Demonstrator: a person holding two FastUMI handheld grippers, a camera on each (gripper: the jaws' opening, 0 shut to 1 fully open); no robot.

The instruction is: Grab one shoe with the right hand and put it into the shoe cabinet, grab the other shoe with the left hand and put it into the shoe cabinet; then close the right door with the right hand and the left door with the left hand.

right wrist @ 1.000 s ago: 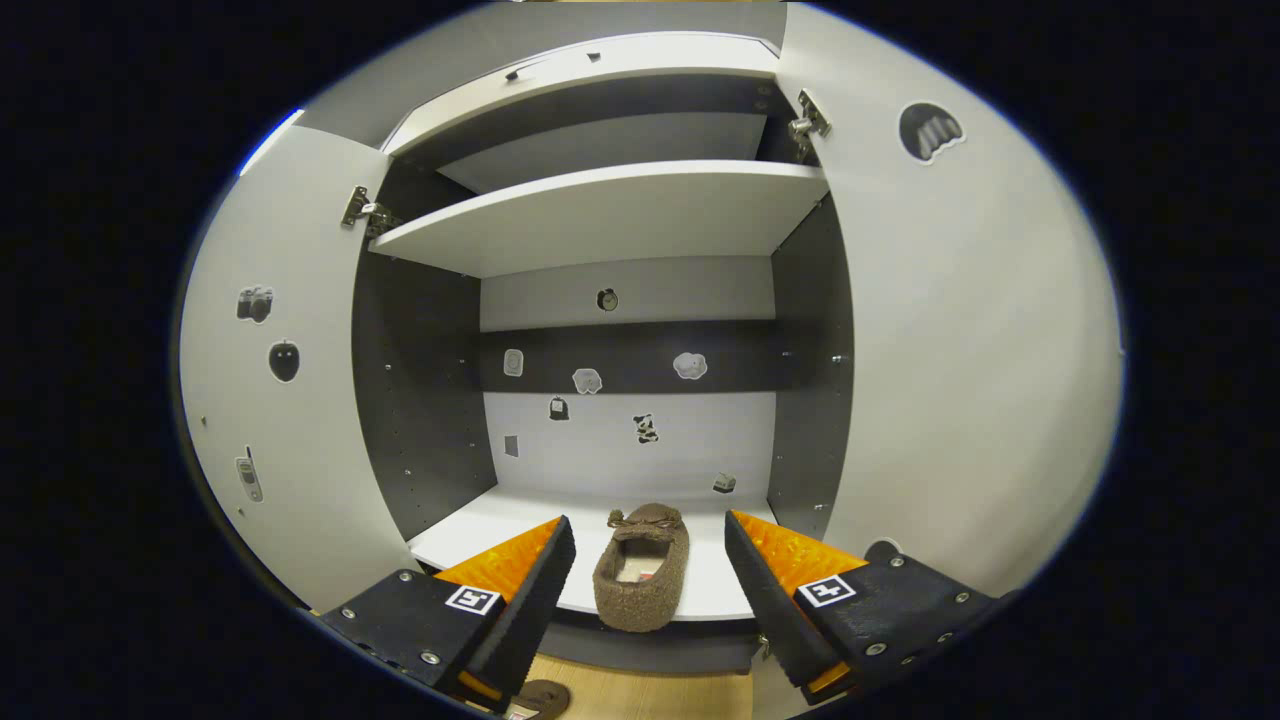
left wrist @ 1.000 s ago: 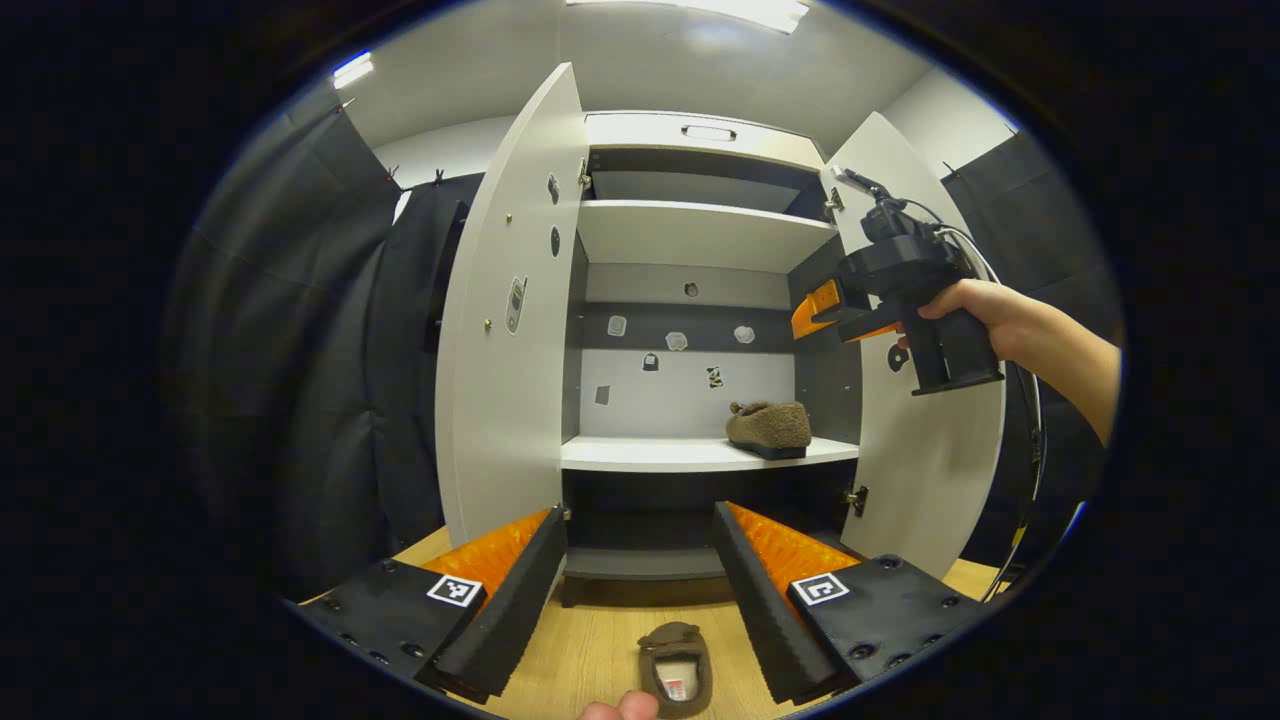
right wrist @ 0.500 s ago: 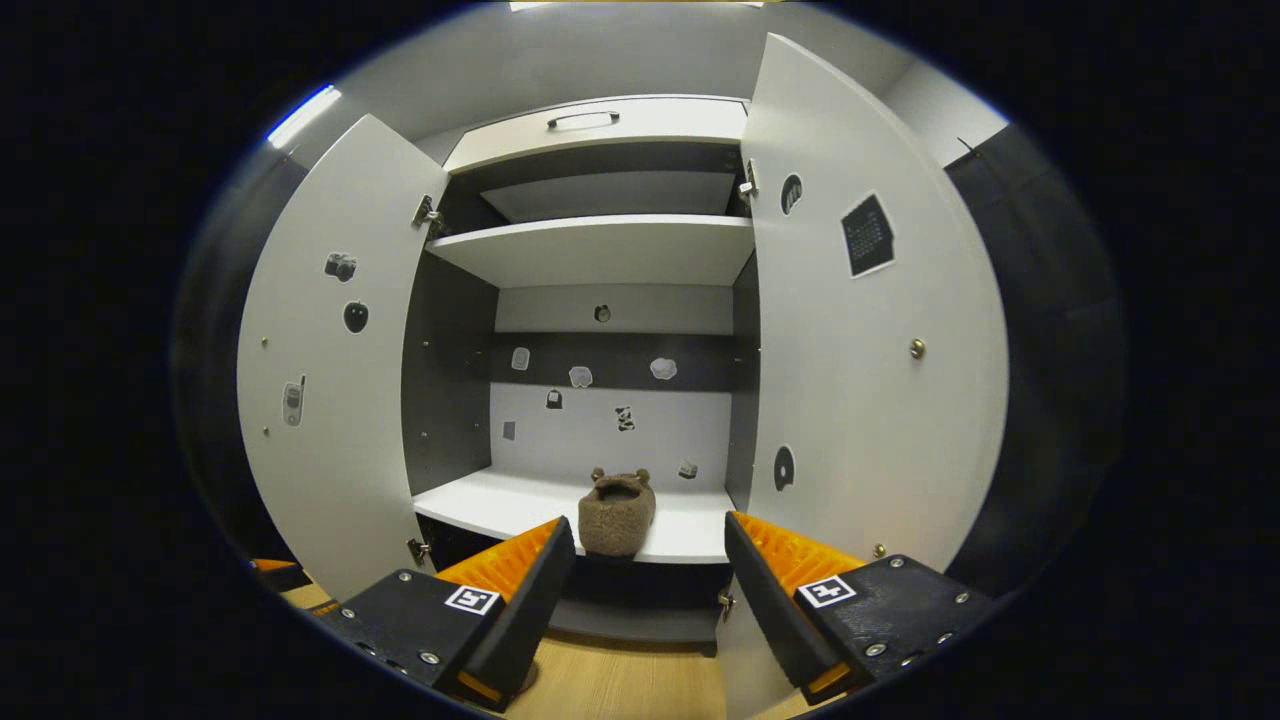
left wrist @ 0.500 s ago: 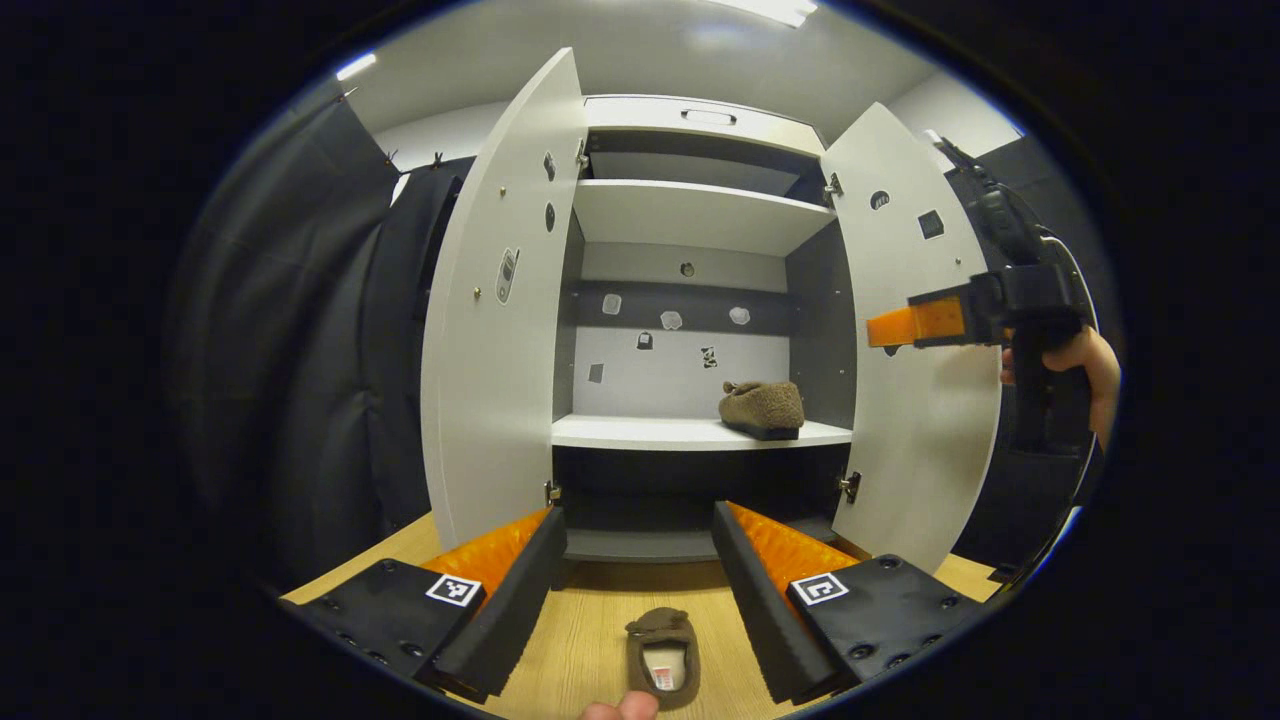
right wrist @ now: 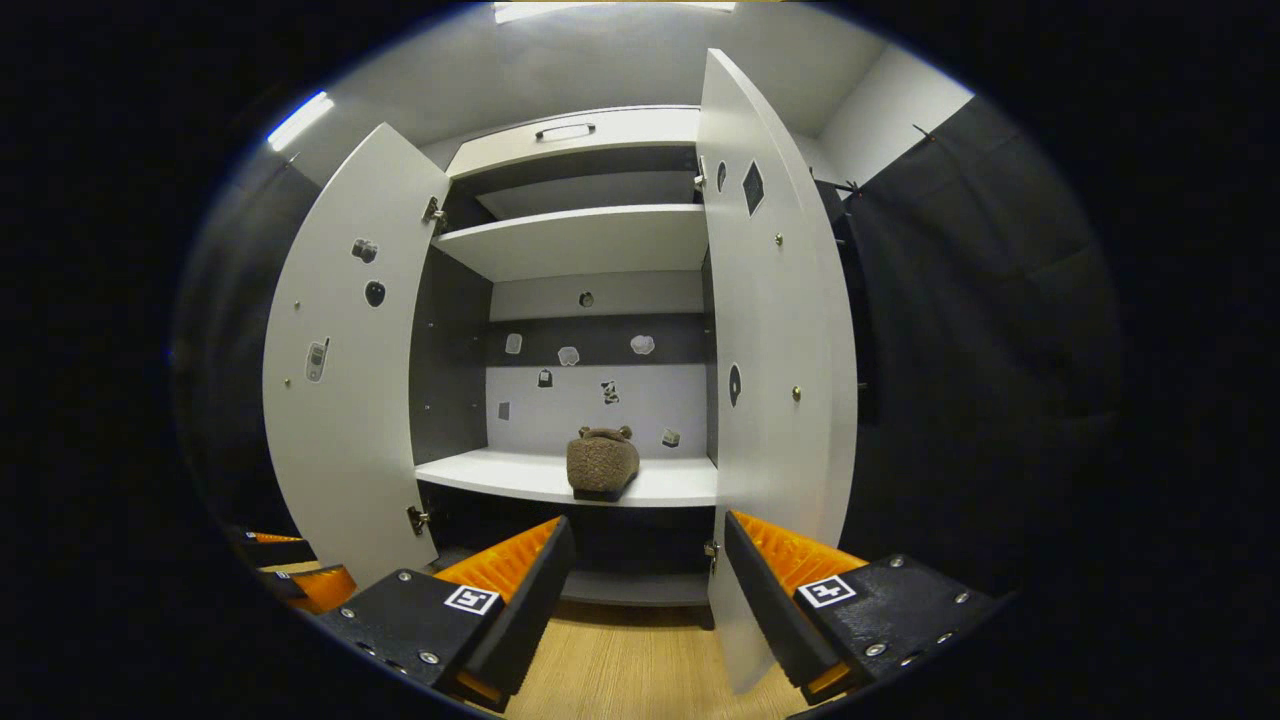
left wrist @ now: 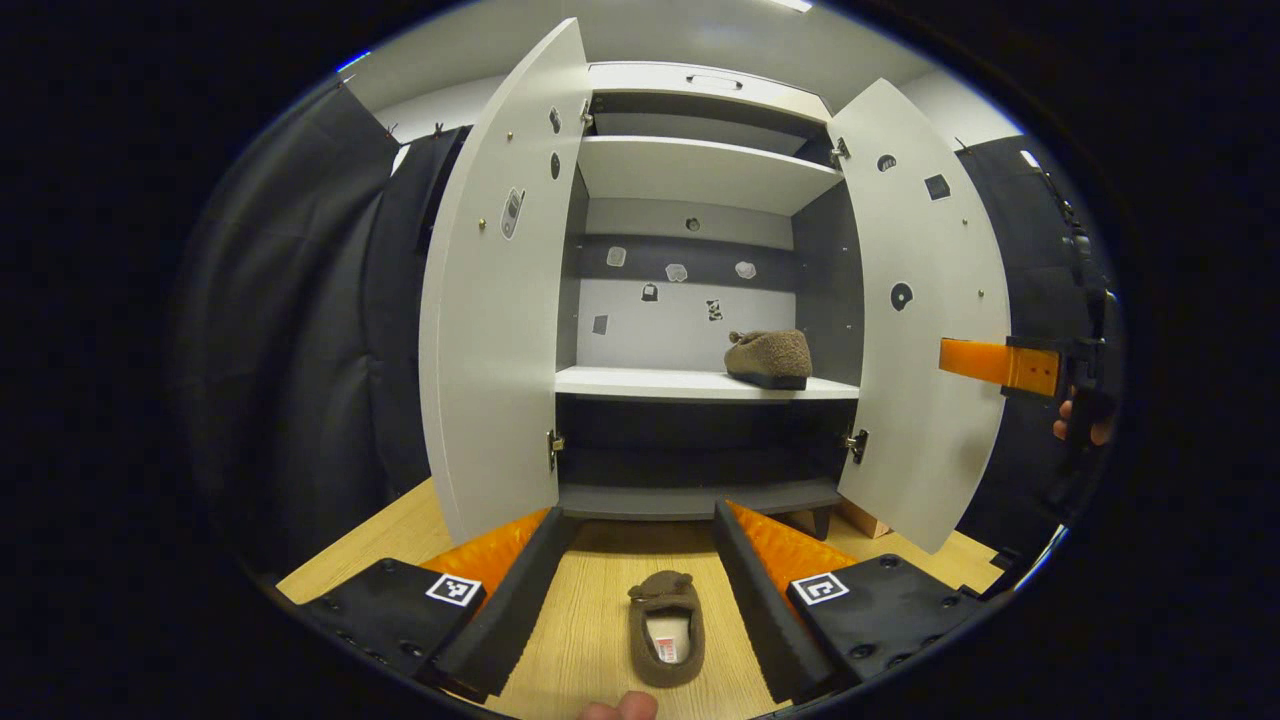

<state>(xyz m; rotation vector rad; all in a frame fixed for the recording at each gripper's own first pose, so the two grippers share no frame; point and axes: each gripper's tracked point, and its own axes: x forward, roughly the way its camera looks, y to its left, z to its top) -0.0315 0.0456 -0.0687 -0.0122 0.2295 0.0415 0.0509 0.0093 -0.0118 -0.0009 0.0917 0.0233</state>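
The cabinet (left wrist: 700, 385) stands with both doors open. One shoe (left wrist: 768, 357) sits on the white shelf (left wrist: 640, 382), toward its right end. The other shoe (left wrist: 666, 627) lies on the wood floor (left wrist: 590, 640), between the spread, empty fingers of the left gripper (left wrist: 640, 590). The right gripper (right wrist: 648, 590) is released too, holding nothing, facing the shelf from in front of the right door (right wrist: 780, 400).

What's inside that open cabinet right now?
One fuzzy brown shoe sits on the middle shelf of the shoe cabinet, toward its right side. The upper shelf looks bare from below; its top surface is hidden. The other shoe lies outside on the floor.
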